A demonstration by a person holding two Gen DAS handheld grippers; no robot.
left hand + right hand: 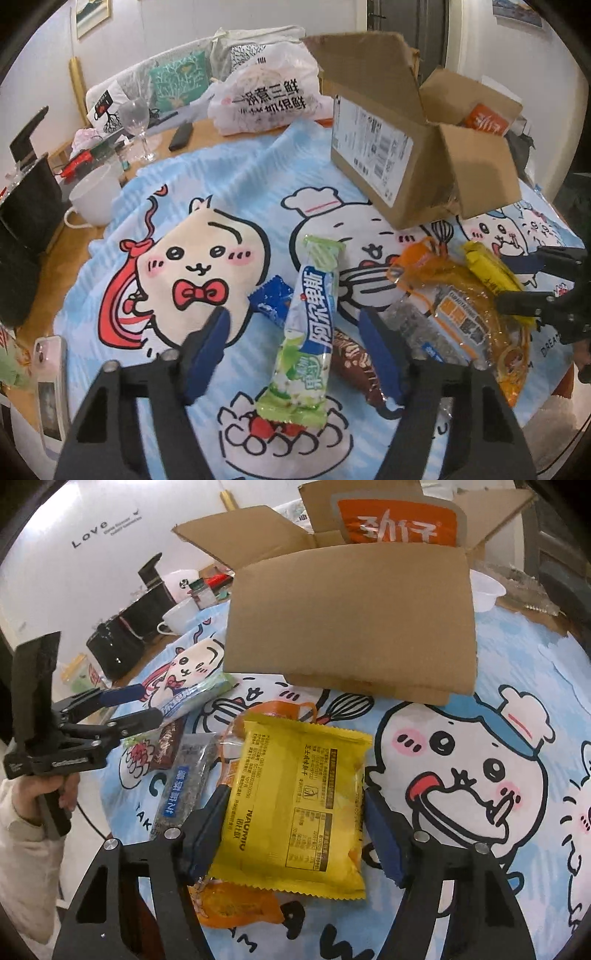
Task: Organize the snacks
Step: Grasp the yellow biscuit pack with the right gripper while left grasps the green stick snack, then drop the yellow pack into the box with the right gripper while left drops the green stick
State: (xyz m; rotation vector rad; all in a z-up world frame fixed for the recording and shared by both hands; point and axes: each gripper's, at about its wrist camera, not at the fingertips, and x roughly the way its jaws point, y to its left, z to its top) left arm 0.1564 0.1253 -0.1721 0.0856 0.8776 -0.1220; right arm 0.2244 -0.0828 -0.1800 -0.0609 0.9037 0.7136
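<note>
An open cardboard box (406,147) stands on the cartoon cloth (240,192), with an orange packet (397,526) inside. My left gripper (295,328) is open around a long green and white candy packet (310,332) that lies on the cloth. My right gripper (295,808) is open, its fingers on either side of a yellow snack packet (299,805), which lies on an orange bag (236,904). A brown bar (354,362), a blue packet (273,299) and a grey packet (188,779) lie beside them.
A white cup (94,195), a wine glass (138,122), a white plastic bag (269,96) and a phone (50,387) stand around the cloth. Black containers (118,646) stand at the left. A white bowl (485,592) sits behind the box.
</note>
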